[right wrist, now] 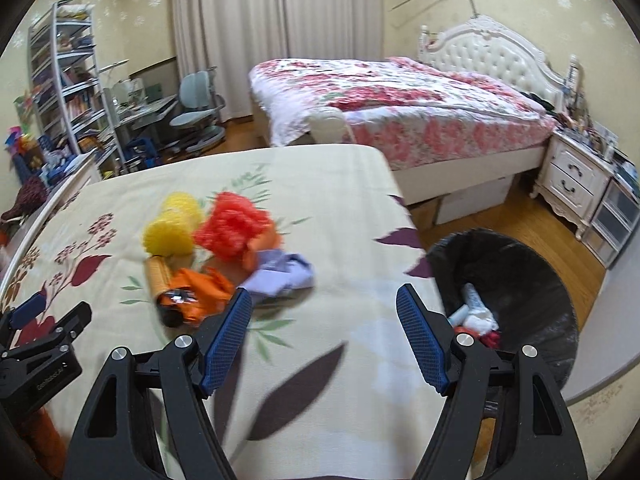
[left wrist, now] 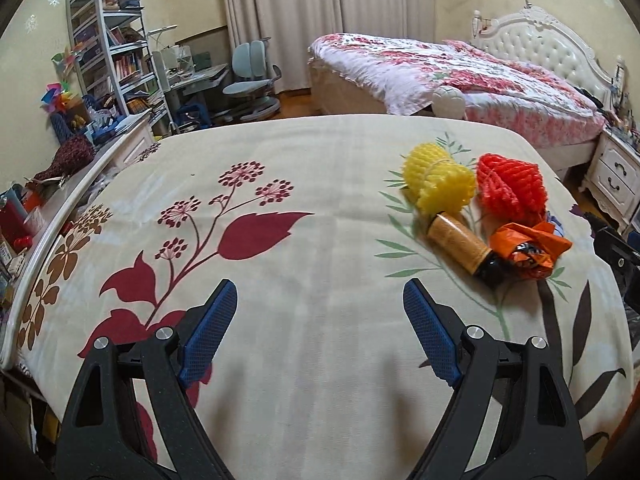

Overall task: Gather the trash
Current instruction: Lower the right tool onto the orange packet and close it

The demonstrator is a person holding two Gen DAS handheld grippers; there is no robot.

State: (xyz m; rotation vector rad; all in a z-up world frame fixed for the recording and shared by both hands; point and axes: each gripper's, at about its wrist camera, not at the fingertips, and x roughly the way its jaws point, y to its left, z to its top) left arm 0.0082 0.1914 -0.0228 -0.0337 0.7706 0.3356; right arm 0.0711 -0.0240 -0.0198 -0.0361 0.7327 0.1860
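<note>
A pile of trash lies on the floral tablecloth (left wrist: 320, 200): two yellow foam nets (left wrist: 438, 178), a red foam net (left wrist: 510, 188), a brown bottle with a black cap (left wrist: 460, 246) and an orange wrapper (left wrist: 528, 250). In the right wrist view I see the same pile: yellow nets (right wrist: 172, 224), red net (right wrist: 232, 226), orange wrapper (right wrist: 196, 292), plus a crumpled lilac paper (right wrist: 280, 274). My left gripper (left wrist: 320, 296) is open and empty, left of the pile. My right gripper (right wrist: 324, 300) is open and empty, just right of the pile. A black-lined trash bin (right wrist: 516, 292) holding some trash stands beside the table.
A bed with a floral cover (right wrist: 400, 108) stands behind the table. A white nightstand (right wrist: 576, 180) is at the right. A bookshelf (left wrist: 108, 48), desk and blue chair (left wrist: 252, 76) fill the far left. A cluttered white ledge (left wrist: 72, 200) runs along the table's left side.
</note>
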